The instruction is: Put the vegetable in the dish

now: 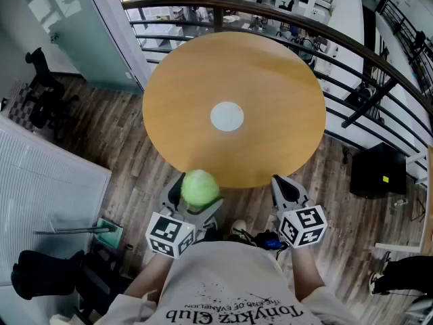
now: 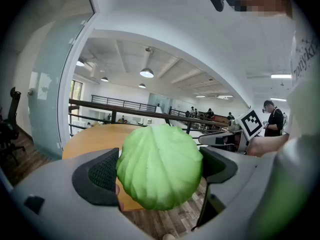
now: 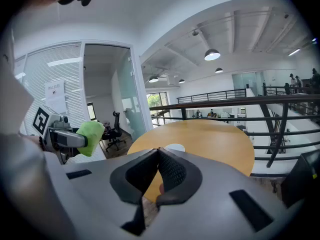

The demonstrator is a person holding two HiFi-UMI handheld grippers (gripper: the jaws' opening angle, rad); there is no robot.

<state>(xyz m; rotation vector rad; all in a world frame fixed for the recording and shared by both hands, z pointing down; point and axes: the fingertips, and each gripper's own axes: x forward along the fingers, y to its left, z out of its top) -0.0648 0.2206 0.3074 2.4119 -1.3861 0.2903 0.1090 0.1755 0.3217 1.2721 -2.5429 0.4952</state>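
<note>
Gripping the round green vegetable (image 1: 200,187), the left gripper (image 2: 159,170) has its jaws wide, pressed on its sides | dish (image 1: 226,116) lies ahead and slightly right of it, at the table (image 1: 270,80) centre, well apart | right gripper (image 3: 158,171) closed, empty, about equally near.

The round, ribbed, pale-green cabbage (image 1: 200,187) is clamped between the jaws of the left gripper (image 2: 160,170), in the air just off the near edge of the round wooden table (image 1: 270,80). The small, flat white dish (image 1: 226,116) lies empty at the table's centre, well apart from the cabbage.
</note>
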